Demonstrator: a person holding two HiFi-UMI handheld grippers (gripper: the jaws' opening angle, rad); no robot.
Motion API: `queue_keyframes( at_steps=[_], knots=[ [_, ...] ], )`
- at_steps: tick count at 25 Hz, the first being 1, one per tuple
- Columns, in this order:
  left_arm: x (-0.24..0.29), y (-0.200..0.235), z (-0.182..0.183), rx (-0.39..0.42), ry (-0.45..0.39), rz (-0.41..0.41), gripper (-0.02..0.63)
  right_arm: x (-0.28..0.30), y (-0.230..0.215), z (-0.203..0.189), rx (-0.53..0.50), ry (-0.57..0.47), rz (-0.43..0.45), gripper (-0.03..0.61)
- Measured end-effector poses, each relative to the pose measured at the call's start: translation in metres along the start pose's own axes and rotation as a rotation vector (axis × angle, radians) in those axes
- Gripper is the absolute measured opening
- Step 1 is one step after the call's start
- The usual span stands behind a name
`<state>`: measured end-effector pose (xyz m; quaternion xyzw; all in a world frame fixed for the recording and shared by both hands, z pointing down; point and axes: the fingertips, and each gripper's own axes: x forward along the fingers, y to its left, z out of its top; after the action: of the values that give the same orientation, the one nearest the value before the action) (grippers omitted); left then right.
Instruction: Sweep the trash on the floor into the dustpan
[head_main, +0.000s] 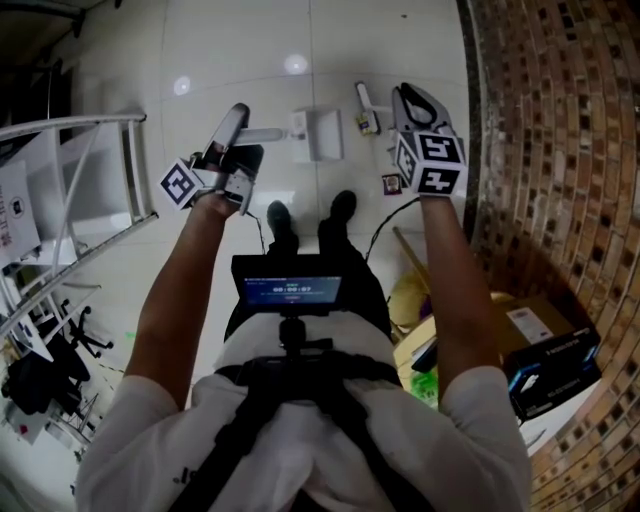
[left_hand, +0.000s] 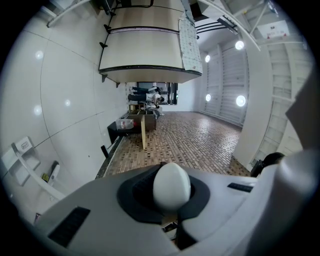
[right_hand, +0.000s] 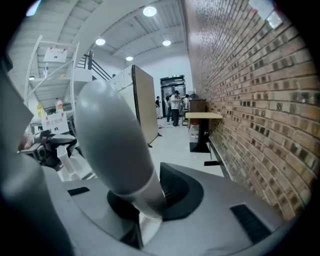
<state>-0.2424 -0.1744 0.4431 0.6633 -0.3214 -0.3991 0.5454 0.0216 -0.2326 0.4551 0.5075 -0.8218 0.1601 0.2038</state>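
A white dustpan (head_main: 320, 135) lies on the pale tiled floor ahead of my feet, its handle (head_main: 265, 135) reaching left. My left gripper (head_main: 236, 118) is shut on that handle, whose rounded white end (left_hand: 171, 184) shows between the jaws in the left gripper view. My right gripper (head_main: 418, 100) is shut on the grey broom handle (right_hand: 115, 145), which rises thick and close in the right gripper view. The broom's small white head (head_main: 364, 108) rests on the floor just right of the dustpan. A small dark scrap of trash (head_main: 391, 184) lies near the right gripper.
A brick wall (head_main: 560, 150) runs along the right. Boxes (head_main: 550, 350) and a yellowish bundle sit at its foot. A metal frame (head_main: 110, 170) stands on the left. My shoes (head_main: 282, 218) are just behind the dustpan.
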Motion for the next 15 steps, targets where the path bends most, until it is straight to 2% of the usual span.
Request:
queue_keyframes(
  at_steps=[5, 9, 15],
  knots=[
    [-0.002, -0.001, -0.004, -0.004, 0.009, -0.011, 0.001, -0.011, 0.015, 0.003, 0.103, -0.022, 0.056, 0.034],
    [-0.009, -0.002, -0.004, -0.011, 0.008, -0.013, 0.001, -0.027, 0.017, 0.009, 0.109, -0.046, 0.078, 0.034],
    [-0.006, -0.018, -0.006, -0.003, 0.006, -0.052, 0.001, -0.06, -0.032, 0.025, 0.07, -0.081, -0.012, 0.025]
  ],
)
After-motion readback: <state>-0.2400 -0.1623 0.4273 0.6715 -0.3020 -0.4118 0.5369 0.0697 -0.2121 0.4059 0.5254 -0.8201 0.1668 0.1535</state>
